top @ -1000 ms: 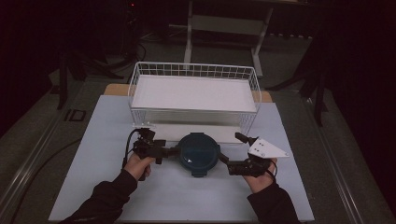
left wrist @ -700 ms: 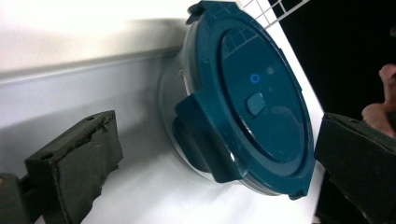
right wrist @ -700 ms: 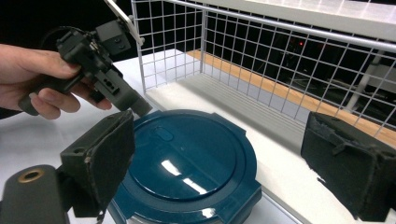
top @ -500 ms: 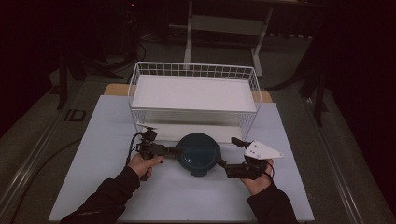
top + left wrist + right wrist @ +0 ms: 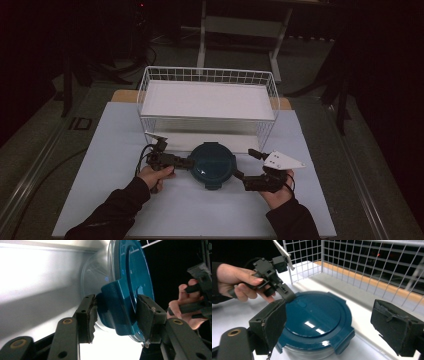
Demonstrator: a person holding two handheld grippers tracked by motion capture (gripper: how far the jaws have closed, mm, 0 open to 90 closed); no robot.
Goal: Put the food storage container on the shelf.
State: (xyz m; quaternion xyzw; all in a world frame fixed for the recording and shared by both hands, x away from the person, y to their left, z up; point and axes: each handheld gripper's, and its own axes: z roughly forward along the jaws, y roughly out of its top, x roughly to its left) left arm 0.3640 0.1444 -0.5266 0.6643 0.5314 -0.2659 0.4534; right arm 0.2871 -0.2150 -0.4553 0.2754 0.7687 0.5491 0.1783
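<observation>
A round clear container with a dark teal lid (image 5: 212, 162) stands on the white table in front of the wire basket. My left gripper (image 5: 192, 163) reaches in from the left. In the left gripper view its pads press on both sides of the lid's clip tab (image 5: 116, 312), and the lid (image 5: 135, 277) appears on edge there. My right gripper (image 5: 236, 174) sits at the container's right side, open. In the right gripper view its two jaws stand wide apart over the lid (image 5: 317, 312), with nothing between the pads. The left gripper (image 5: 287, 293) touches the lid's far rim there.
A white wire basket (image 5: 207, 75) with a white floor stands just behind the container; its mesh wall (image 5: 352, 262) is close to the lid. The white table (image 5: 100, 200) has a wooden strip along its back edge, and dark floor surrounds it.
Both hands have edged inward toward the container. The container itself has stayed in place.
</observation>
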